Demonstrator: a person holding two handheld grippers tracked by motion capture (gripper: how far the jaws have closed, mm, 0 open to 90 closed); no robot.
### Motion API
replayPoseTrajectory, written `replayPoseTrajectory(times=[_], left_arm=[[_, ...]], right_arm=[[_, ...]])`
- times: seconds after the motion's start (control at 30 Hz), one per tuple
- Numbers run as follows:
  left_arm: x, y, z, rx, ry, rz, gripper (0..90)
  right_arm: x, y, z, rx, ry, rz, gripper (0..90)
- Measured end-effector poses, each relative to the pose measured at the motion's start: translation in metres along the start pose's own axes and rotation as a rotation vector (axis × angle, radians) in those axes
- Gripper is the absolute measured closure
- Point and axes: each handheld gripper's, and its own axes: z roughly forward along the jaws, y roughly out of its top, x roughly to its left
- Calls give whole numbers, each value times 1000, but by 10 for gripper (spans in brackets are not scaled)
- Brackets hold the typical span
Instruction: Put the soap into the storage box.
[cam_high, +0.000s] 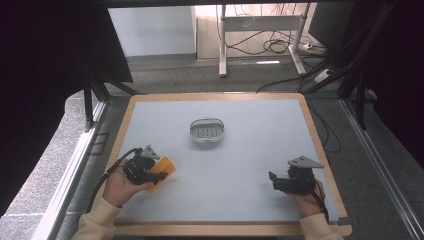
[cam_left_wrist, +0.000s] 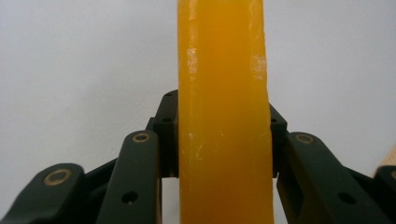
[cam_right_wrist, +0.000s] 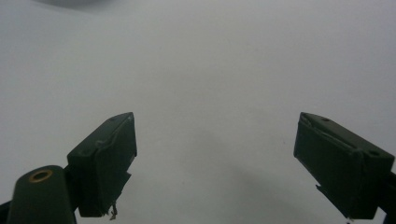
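A pale grey counter (cam_high: 250, 165) with a wooden border carries everything, seen from above. Near its middle, toward the far side, sits a small white oval dish (cam_high: 208, 130) with a perforated insert, well apart from both hands. At the near right, the right gripper (cam_high: 273, 179) rests low over the counter with its jaws spread wide and nothing between them. At the near left, the left gripper (cam_high: 161, 175) pinches an orange translucent bar (cam_left_wrist: 224, 116) edge-on between its jaws, the bar jutting forward just above the counter
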Motion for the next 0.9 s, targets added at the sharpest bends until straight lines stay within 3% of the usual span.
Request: replayPoseTrajectory(times=[0.23,0.63,0.9], left_arm=[[-4,5,1,-18,-12,13,622],[-4,26,-5,-59,-13,47,622],[-5,36,-9,-67,-13,66,622]], right_arm=[[-1,1,-3,-38,24,-8,138],[-2,1,-7,-72,25,-11,140],[-1,0,-4,-47,18,-21,140]])
